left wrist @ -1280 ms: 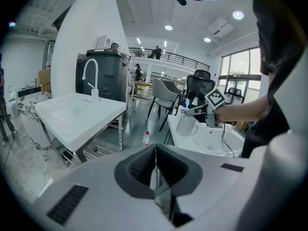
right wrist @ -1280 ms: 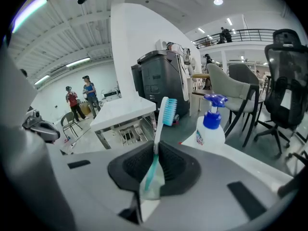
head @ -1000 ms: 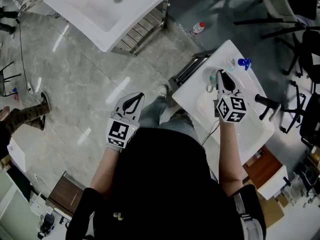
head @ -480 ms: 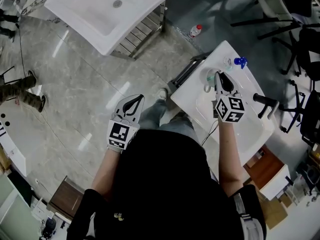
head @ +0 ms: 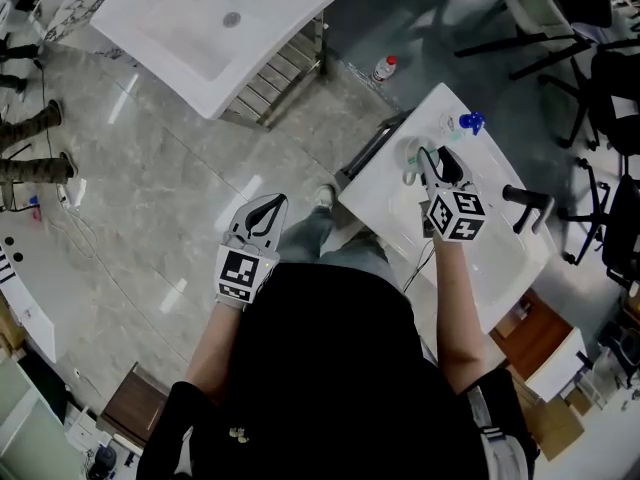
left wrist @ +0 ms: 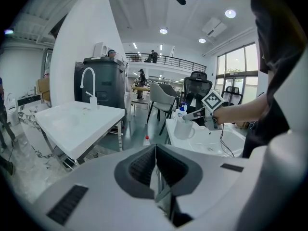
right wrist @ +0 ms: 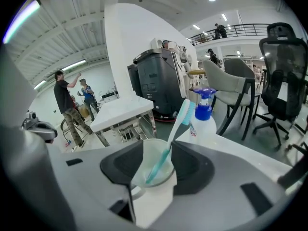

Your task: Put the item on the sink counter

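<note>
A white cup (head: 410, 157) holding a teal toothbrush (right wrist: 171, 129) stands on the far left corner of the white sink counter (head: 375, 190). My right gripper (head: 437, 160) reaches over it. In the right gripper view the cup (right wrist: 153, 196) sits between the jaws, which are opening and stand wide around it. My left gripper (head: 265, 208) hangs over the floor, shut and empty, its jaws (left wrist: 155, 150) pressed together. From the left gripper view the cup (left wrist: 183, 127) appears upright on the counter.
A bottle with a blue cap (head: 467, 123) stands just beyond the cup. A black tap (head: 527, 206) rises at the sink's right side. A second white sink (head: 200, 18) stands at upper left, a small bottle (head: 384, 67) lies on the floor, and office chairs (head: 590, 58) crowd the right.
My right gripper's jaws have spread apart around the cup on the counter. The left gripper has barely moved. A person's legs at the left have shifted upward in the view.
</note>
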Demonstrator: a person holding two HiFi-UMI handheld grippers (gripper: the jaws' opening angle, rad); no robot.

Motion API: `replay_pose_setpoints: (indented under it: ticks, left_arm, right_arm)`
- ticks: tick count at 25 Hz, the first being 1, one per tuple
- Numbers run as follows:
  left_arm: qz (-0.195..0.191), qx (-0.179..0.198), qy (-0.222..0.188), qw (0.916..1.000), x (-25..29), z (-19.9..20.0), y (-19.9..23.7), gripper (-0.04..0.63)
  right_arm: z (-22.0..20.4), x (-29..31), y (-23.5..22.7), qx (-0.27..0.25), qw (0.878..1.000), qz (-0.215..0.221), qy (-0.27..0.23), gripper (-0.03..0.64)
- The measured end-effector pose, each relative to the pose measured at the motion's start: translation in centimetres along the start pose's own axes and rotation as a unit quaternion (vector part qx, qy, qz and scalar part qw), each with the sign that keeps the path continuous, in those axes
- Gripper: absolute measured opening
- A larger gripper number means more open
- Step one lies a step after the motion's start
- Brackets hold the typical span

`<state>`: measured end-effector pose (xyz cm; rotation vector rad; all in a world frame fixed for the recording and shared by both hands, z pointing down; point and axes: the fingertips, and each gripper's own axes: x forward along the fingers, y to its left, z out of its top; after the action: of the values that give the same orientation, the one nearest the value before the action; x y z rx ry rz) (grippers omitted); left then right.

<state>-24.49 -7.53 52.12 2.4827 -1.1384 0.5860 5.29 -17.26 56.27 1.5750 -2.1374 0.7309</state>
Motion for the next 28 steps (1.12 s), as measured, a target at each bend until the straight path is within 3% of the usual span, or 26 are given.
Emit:
replay_pose_setpoints:
  ticks: [12, 18, 28]
  left_arm:
    - [-0.005, 0.012, -0.009, 0.9999, 0.2, 0.7, -0.9, 0.025]
    - [-0.022, 0.014, -0.015, 0.9995, 1.1, 1.4, -2.2, 0.025]
    - [-0.123, 0.050, -0.049, 0.9899, 5.3, 6.4, -10.2, 0.025]
  right_arm:
    - [0.0, -1.5, 0.4, 0.009, 1.000, 0.008, -0.009, 0.199]
    - [1.4, -5.3, 0.9, 0.013, 0.998, 0.012, -0.054, 0.195]
    - [3.5, -15.0, 1.3, -0.004, 0.991, 0.012, -0.134, 0.139]
